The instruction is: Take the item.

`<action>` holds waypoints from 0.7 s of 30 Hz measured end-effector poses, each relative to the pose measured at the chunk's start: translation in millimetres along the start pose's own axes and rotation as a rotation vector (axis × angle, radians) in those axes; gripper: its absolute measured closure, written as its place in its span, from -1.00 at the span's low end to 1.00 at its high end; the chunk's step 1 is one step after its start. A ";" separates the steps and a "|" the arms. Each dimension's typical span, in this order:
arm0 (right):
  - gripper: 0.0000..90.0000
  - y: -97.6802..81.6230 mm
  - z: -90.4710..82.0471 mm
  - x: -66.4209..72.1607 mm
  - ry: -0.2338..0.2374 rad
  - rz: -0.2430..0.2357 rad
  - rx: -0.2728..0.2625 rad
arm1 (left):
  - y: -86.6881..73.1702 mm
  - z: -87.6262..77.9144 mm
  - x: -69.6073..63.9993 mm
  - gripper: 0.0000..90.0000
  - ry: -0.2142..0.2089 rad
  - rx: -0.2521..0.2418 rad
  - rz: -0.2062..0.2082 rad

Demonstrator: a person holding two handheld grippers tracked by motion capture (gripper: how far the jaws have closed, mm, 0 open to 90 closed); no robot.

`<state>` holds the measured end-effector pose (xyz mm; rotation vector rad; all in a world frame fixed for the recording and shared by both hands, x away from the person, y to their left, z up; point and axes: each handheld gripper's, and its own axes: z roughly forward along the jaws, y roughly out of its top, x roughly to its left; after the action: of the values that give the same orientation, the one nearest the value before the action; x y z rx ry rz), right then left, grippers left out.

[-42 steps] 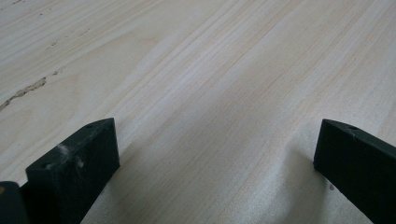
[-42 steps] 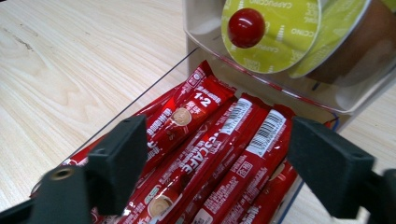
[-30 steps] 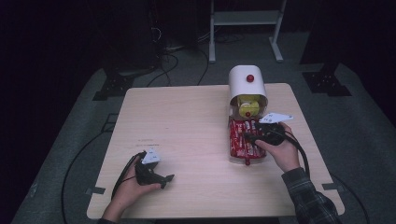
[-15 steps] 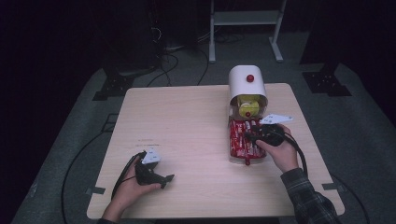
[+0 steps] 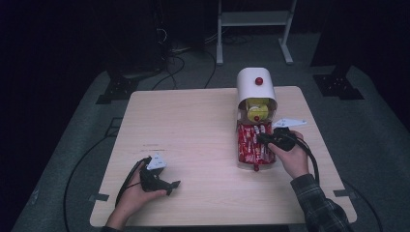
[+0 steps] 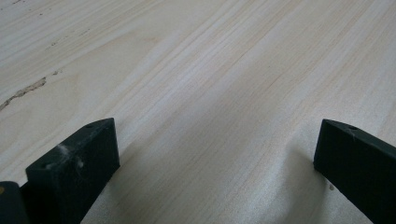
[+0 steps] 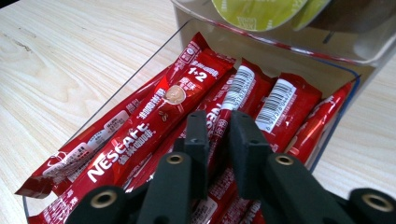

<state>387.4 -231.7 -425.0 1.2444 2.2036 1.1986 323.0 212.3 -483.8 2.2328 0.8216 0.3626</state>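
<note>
**Right gripper pinching a coffee stick in the tray**

I have the right gripper (image 5: 261, 139) down in the clear tray (image 7: 140, 70) of red coffee sticks (image 5: 251, 145), which sits toward the right edge of the bench (image 5: 193, 130), nearer the far side than the near one. In the right gripper view my two black jaws stand almost together, and they have just been closing. A thin red stick (image 7: 218, 122) runs up between them, and the pads look pressed against its sides, so I read this as a clamp on that one stick. The other sticks lie side by side around it, some showing the brand face and some the barcode side, all running lengthwise in the tray.

At the far end of the tray stands a white dispenser (image 5: 255, 84) with a red knob on top; round yellow-green capsules (image 5: 256, 110) show in its mouth, just above the sticks. The tray touches the dispenser's base.

My left gripper (image 5: 175, 183) rests near the bench's near-left corner, well apart from the tray. In the left gripper view its jaws stand wide apart over bare wood, with nothing between them. The person's hand is wrapped round its handle, the cable trailing off the near edge.
</note>
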 end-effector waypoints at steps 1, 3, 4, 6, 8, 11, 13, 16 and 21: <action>0.77 0.0 0.0 0.0 0.000 0.000 0.000 | 0.0 0.0 0.0 -1.00 0.000 0.000 0.000; 0.83 -0.2 -0.8 -0.2 0.001 0.014 0.002 | 0.0 0.0 0.1 -1.00 0.000 0.000 0.000; 0.85 -0.3 -1.1 -0.4 0.000 0.017 0.004 | 0.0 0.0 0.1 -1.00 0.000 0.000 0.001; 0.89 -0.1 -2.4 0.1 -0.001 0.025 0.007 | 0.0 0.0 0.0 -1.00 0.000 0.000 0.000; 0.90 0.0 -3.0 0.2 -0.001 0.028 0.007 | 0.0 0.0 0.1 -1.00 0.000 0.000 0.001; 0.92 0.8 -4.9 0.5 0.007 0.039 0.008 | 0.1 0.1 0.1 -1.00 0.000 0.000 0.000; 0.93 1.3 -6.3 0.4 0.010 0.045 0.007 | 0.1 0.1 0.1 -1.00 0.000 0.000 0.001; 0.95 2.1 -8.6 0.1 0.019 0.049 0.002 | 0.1 0.1 0.1 -1.00 0.000 0.000 0.000; 0.95 2.8 -11.2 0.8 0.024 0.046 0.006 | 0.1 0.1 0.1 -1.00 0.000 0.000 0.001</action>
<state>381.4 -236.0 -416.2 1.2965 2.2080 1.2319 323.2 212.3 -483.8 2.2332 0.8208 0.3628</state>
